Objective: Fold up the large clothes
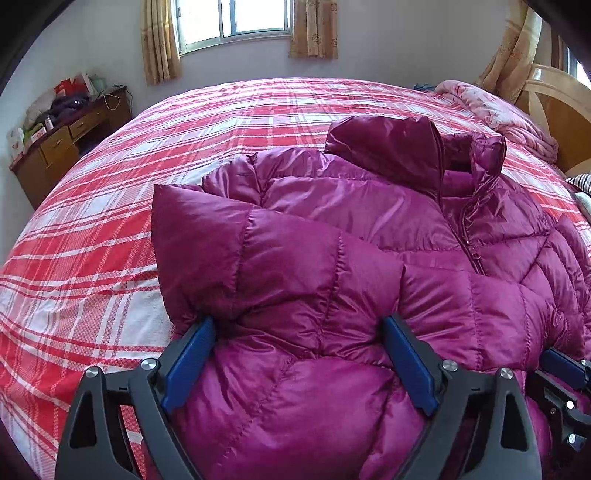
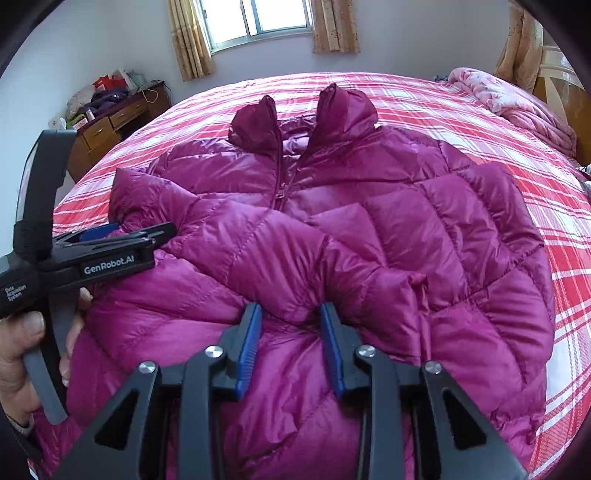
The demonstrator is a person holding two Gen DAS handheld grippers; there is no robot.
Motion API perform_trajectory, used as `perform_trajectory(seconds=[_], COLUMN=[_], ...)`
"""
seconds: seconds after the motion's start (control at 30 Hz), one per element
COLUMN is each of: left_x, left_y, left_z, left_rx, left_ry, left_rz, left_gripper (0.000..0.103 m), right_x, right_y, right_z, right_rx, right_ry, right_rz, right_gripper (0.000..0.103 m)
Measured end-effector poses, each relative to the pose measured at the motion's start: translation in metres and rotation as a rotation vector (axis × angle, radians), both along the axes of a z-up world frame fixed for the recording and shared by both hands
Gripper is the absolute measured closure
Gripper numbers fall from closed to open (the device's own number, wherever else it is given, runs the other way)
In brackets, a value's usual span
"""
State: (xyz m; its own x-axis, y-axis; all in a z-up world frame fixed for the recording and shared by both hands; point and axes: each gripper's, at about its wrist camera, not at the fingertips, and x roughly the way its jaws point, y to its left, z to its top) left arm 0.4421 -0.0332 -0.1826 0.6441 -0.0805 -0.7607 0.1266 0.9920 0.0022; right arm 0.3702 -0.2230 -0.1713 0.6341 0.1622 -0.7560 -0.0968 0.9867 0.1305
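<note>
Left wrist view: a magenta quilted down jacket (image 1: 369, 236) lies front-up on a bed (image 1: 110, 229) with a red and white plaid cover, its collar toward the window (image 1: 251, 18) and its zip partly open at the neck. The left tongs (image 1: 299, 325) stand wide, blue pads either side of a puffed fold of sleeve fabric that bulges between them; whether the pads actually bite is hard to judge, as the cloth swells over both tips. The jacket's near hem is cut off by the lower frame edge. At lower right only a fragment of the right tongs (image 1: 561, 363) shows. Right wrist view: the right tongs (image 2: 291, 314) are narrowed onto a pinched ridge of the same sleeve, which crosses the jacket's chest, cloth gathered tight between the pads. The left tongs appear side-on at left, tips largely buried against the jacket, with the person's left hand (image 2: 22, 350) partly cropped. A wooden desk (image 2: 118, 125) by the far wall carries a blurred clutter of bags and clothes that cannot be identified. A pink quilt (image 2: 517, 107) lies bunched near the headboard, partly out of frame
</note>
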Motion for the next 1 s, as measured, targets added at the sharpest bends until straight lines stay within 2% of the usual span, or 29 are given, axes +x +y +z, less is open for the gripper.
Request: perform_trajectory(seconds=[0.3,1.0], left_x=[0.005,0.011], left_y=[-0.005,-0.005], left_z=[-0.004,-0.006], left_rx=[0.029,0.042], left_ry=[0.014,0.024], left_rz=[-0.005,-0.004], left_gripper=[0.008,0.005], right_x=[0.002,0.000], right_y=[0.003,0.011], right_z=[-0.002,-0.005], right_rx=[-0.043,-0.111], right_ry=[-0.008,-0.017], right_rz=[-0.008,-0.016], right_gripper=[0.068,0.068])
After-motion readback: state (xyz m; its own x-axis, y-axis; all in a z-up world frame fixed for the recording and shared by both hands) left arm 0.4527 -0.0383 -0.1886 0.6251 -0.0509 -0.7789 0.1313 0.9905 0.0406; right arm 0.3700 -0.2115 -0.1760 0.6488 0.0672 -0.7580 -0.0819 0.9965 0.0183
